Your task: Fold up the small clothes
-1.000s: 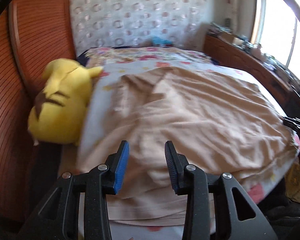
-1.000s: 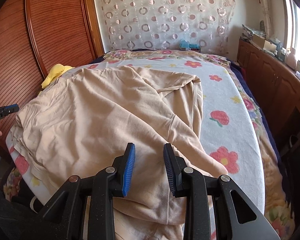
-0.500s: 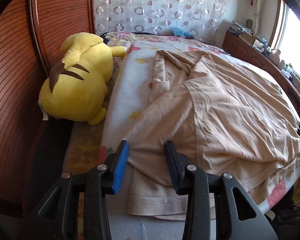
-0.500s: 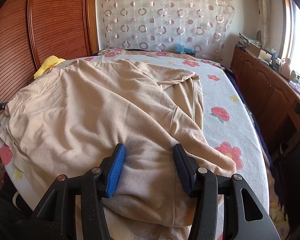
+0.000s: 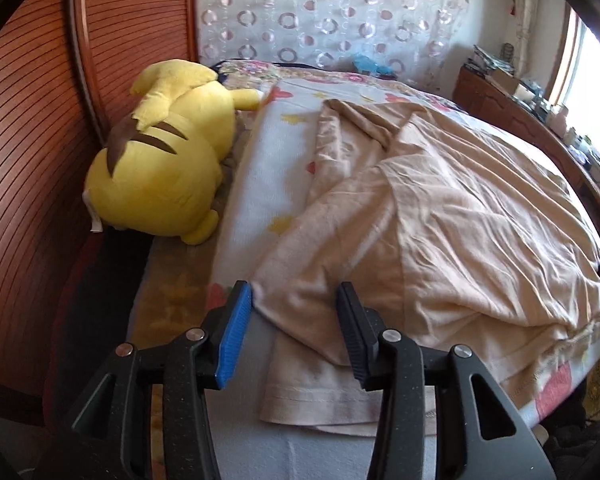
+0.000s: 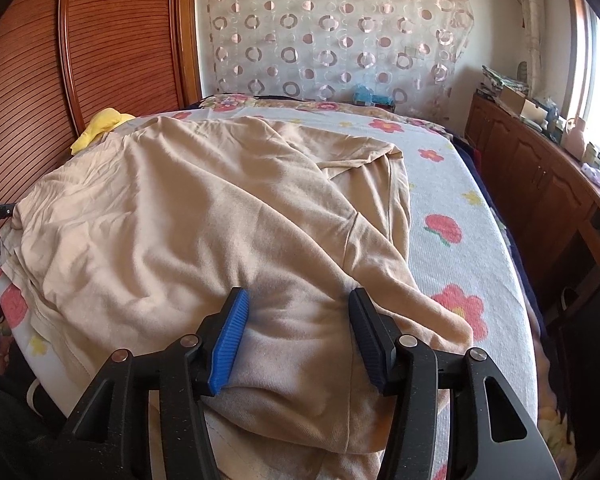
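Pointing down at the near edge of the bed, the left gripper (image 5: pixel 296 320) has its jaws parted about halfway and they have just been opening; a folded corner of the beige garment (image 5: pixel 440 220) lies between the fingers, and the pads do not press on it. Below that corner the garment's stitched hem lies flat on the pale bedspread (image 5: pixel 260 168). To the left a yellow plush toy (image 5: pixel 160 152) lies on its side against the ribbed wooden panel (image 5: pixel 28 140). The right gripper (image 6: pixel 300 320) also stands about half open, its jaws having just been opening, with a soft bulge of the beige garment (image 6: pixel 204 216) between the fingers but not clamped. From this view the garment spreads wrinkled over most of the bed's near and left part, one fold running to the far right, with its near end hanging toward the bed's edge. On the right the flowered bedspread (image 6: pixel 460 216) lies bare beside it. Farther right a wooden cabinet (image 6: pixel 540 184) runs under the window, its top crowded with small items. At the far end hangs a sheer curtain (image 6: pixel 332 32) patterned with rings.
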